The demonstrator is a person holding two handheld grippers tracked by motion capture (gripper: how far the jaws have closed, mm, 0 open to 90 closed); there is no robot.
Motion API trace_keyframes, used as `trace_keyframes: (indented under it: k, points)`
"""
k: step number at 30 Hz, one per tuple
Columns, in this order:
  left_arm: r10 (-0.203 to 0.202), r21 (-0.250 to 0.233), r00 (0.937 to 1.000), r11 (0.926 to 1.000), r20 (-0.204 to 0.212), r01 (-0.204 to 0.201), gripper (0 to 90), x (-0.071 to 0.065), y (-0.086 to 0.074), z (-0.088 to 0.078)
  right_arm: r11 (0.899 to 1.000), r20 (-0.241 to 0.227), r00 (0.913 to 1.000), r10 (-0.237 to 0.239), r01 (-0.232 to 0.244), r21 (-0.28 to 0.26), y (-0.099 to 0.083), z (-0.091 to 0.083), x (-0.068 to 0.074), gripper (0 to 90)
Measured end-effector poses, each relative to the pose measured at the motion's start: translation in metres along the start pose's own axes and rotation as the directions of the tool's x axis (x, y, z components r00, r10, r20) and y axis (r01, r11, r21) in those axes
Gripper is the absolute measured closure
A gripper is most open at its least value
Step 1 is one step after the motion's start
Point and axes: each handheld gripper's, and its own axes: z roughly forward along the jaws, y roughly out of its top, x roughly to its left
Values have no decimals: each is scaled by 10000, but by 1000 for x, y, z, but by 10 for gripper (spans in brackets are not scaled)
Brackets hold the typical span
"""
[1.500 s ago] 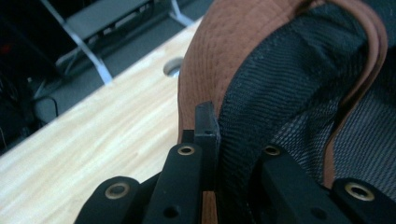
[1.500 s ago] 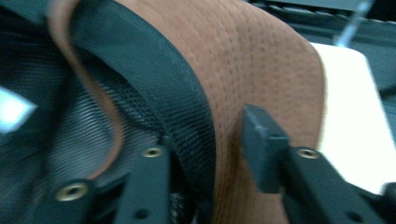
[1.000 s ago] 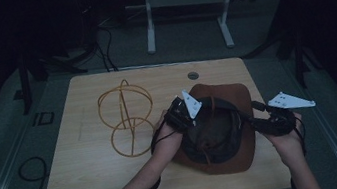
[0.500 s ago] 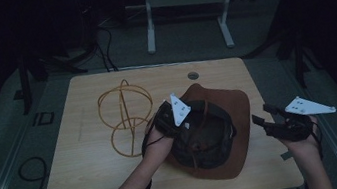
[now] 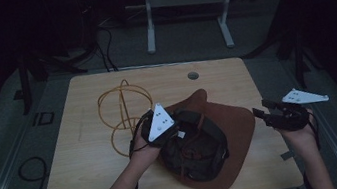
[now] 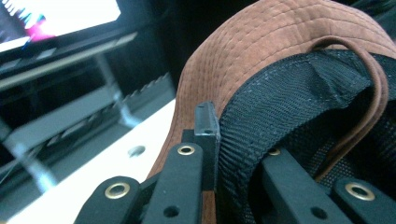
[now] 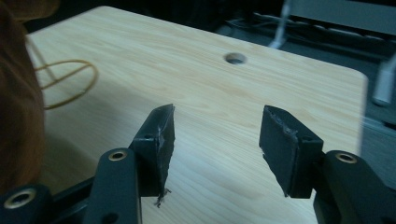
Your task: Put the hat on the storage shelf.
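A brown wide-brimmed hat (image 5: pixel 235 130) lies crown-down on the wooden table (image 5: pixel 90 161), its black mesh lining facing up. My left gripper (image 5: pixel 183 125) is shut on the hat's near-left edge. In the left gripper view its jaws (image 6: pixel 219 144) pinch the black inner band against the brown brim (image 6: pixel 280 42). My right gripper (image 5: pixel 261 111) hovers just off the hat's right brim edge. It is open and its jaws (image 7: pixel 217 135) have just been closing, with only bare table between them.
A golden wire hat stand (image 5: pixel 125 106) sits on the table left of the hat; its loops (image 7: pixel 70 84) appear in the right gripper view. A round cable hole (image 5: pixel 193 75) lies near the table's far edge. A metal frame (image 5: pixel 185 16) stands on the floor beyond.
My left gripper has carried the hat's edge to the left, and the hat has shifted and turned with it. The right gripper has drawn away from the brim to the right.
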Motion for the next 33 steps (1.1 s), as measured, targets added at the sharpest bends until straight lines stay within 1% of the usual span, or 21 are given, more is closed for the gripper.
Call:
trace_keyframes:
  k: [1, 3, 4, 6, 7, 8, 11, 12, 13, 14, 17, 18, 20, 22, 25, 26, 27, 29, 31, 32, 33]
  points:
    - [48, -268, 9996, 9996, 280, -41, 864, 1, -1, -2, 10000, -116, 9999, -48, 48, -1, 1, 2, 3, 448]
    - [92, -358, 9992, 9993, 390, -78, 864, 1, 0, -4, 9999, -228, 9997, -134, 134, 17, 3, 5, 7, 447]
    - [105, -529, 9981, 9986, 604, -73, 865, 1, -1, -4, 9996, -498, 9984, -265, 264, -39, 6, 7, 12, 439]
    - [125, -603, 9971, 9981, 756, -79, 864, 1, 0, -4, 9990, -740, 9963, -428, 420, -124, 9, 10, 21, 438]
    - [149, -712, 9953, 9974, 958, -80, 864, 1, -1, -4, 9985, -939, 9943, -504, 483, -243, 11, 11, 26, 436]
    - [232, -792, 9948, 9967, 989, -154, 864, 0, -1, -3, 9982, -1072, 9929, -524, 491, -330, 13, 11, 31, 436]
    - [450, -1074, 9897, 9938, 1361, -304, 865, -2, -1, -3, 9960, -1550, 9847, -795, 720, -533, 19, 15, 47, 431]
    - [401, -1238, 9857, 9921, 1640, -197, 864, -3, -1, -3, 9955, -1767, 9808, -825, 730, -597, 22, 16, 52, 429]
    - [560, -1125, 9846, 9929, 1654, -375, 864, -5, 0, -1, 9951, -1976, 9764, -866, 751, -649, 24, 17, 57, 424]
    - [722, -1183, 9841, 9915, 1622, -533, 864, -7, 0, -1, 9941, -2168, 9718, -931, 787, -741, 27, 18, 64, 428]
    - [623, -1352, 9823, 9901, 1768, -385, 864, -6, 1, -1, 9926, -2649, 9587, -1032, 821, -897, 31, 19, 76, 419]
    - [509, -1487, 9806, 9886, 1895, -225, 864, -6, 1, 0, 9916, -2791, 9537, -1118, 887, -940, 32, 20, 81, 420]
    - [600, -1336, 9813, 9904, 1830, -356, 864, -7, 2, 1, 9904, -2994, 9458, -1260, 1027, -926, 34, 22, 90, 423]
    - [569, -1264, 9827, 9914, 1760, -348, 864, -7, 1, 3, 9897, -3381, 9315, -1340, 1085, -934, 35, 25, 97, 424]
    - [330, -1388, 9835, 9903, 1780, -82, 863, -6, 2, 5, 9903, -3806, 9162, -1256, 928, -1035, 36, 29, 102, 424]
    - [360, -1371, 9841, 9905, 1742, -120, 863, -7, 2, 6, 9913, -3942, 9120, -1131, 766, -1071, 37, 31, 103, 425]
    - [451, -1439, 9845, 9894, 1693, -206, 863, -8, 2, 7, 9917, -4115, 9050, -1083, 694, -1083, 37, 33, 104, 424]
    - [514, -1391, 9838, 9899, 1718, -274, 862, -9, 3, 9, 9900, -4240, 8980, -1171, 718, -1214, 37, 36, 107, 421]
    - [693, -1367, 9840, 9895, 1642, -469, 861, -11, 3, 11, 9844, -4367, 8884, -1414, 794, -1572, 37, 37, 109, 422]
    - [713, -1305, 9839, 9902, 1642, -499, 861, -12, 4, 12, 9833, -4411, 8863, -1412, 739, -1662, 37, 37, 110, 425]
    - [769, -1312, 9832, 9898, 1654, -553, 861, -14, 4, 13, 9819, -4516, 8807, -1430, 690, -1763, 38, 37, 111, 428]
